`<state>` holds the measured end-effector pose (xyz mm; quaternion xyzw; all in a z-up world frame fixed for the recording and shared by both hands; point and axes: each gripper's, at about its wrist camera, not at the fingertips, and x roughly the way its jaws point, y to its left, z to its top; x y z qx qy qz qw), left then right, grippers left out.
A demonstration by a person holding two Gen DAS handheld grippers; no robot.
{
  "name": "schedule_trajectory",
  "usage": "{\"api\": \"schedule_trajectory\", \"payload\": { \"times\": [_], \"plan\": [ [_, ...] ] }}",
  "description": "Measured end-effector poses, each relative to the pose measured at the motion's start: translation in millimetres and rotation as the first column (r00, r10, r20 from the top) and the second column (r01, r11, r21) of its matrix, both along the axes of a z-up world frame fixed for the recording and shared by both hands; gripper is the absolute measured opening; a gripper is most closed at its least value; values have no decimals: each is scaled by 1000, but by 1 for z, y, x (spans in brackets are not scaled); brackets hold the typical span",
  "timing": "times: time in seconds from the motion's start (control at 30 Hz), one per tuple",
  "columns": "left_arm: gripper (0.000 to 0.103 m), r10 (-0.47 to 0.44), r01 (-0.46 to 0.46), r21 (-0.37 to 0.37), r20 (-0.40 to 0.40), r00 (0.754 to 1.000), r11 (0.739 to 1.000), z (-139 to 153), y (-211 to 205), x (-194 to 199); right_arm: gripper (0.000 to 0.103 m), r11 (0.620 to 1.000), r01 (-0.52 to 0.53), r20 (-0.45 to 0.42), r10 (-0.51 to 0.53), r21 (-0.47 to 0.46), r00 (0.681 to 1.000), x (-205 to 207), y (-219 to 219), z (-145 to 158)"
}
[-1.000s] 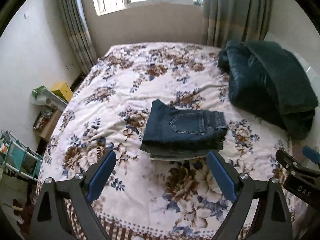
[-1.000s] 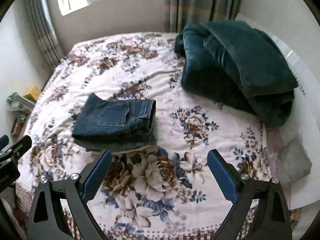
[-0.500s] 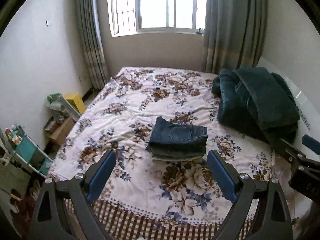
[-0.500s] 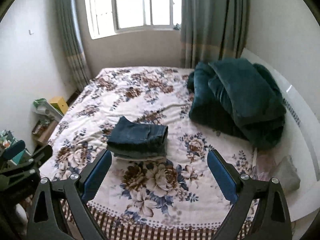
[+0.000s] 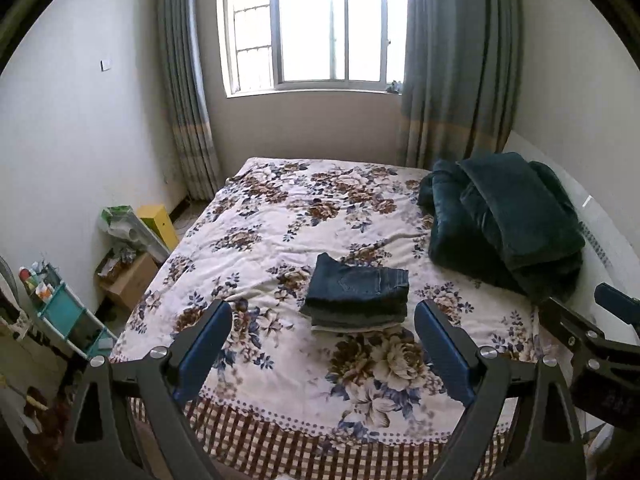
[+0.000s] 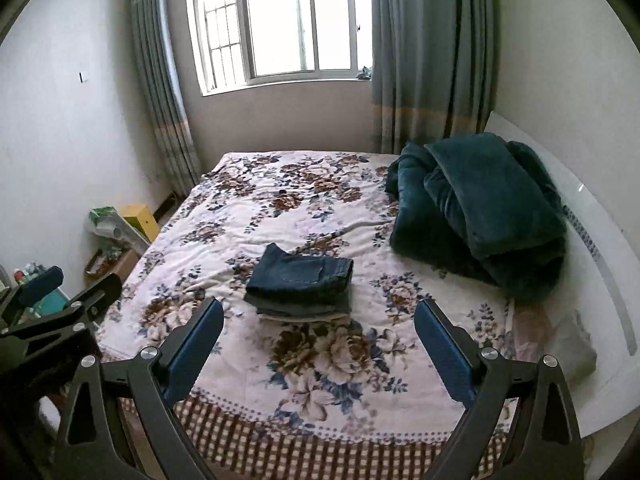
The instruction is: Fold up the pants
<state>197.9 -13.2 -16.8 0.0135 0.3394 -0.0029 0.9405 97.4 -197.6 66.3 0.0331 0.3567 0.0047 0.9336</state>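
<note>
Now | folded pants (image 5: 358, 294) on bed (image 5: 280, 216), well beyond both | left hand-held gripper (image 5: 322, 338), right hand-held gripper (image 6: 318, 336): wide open, empty

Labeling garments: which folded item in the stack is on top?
The dark blue jeans, back pocket facing up; the greyer folded pieces beneath show only their edges.

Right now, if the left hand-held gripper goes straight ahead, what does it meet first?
Probably the folded jeans on the bed: they lie between its open fingers' line, nothing nearer in view. Depth is unclear.
</note>
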Motion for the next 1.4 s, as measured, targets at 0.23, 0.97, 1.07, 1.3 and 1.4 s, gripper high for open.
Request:
{"api": "schedule_trajectory", "payload": {
  "times": [0.23,0.97,1.07,1.3,1.4],
  "plan": [
    [103,-6,6,-6,-8,1000,1000,-10,1,25,101,999,41,47,-40,-13,998,24,1,5],
    [103,29,-24,58,-97,995,998,-60,-2,96,101,989,139,-72,-142,-57,987,133,-6,-77],
    [103,35,-29,56,-107,994,998,-62,-1,98,101,989,138,-78,-142,-54,987,136,-6,-81],
    [103,36,-30,55,-110,993,998,-62,1,99,101,990,131,-86,-135,-46,987,138,-5,-87],
    [103,42,-36,50,-121,992,998,-63,4,100,103,992,120,-96,-123,-37,988,142,-4,-90]
  ]
}}
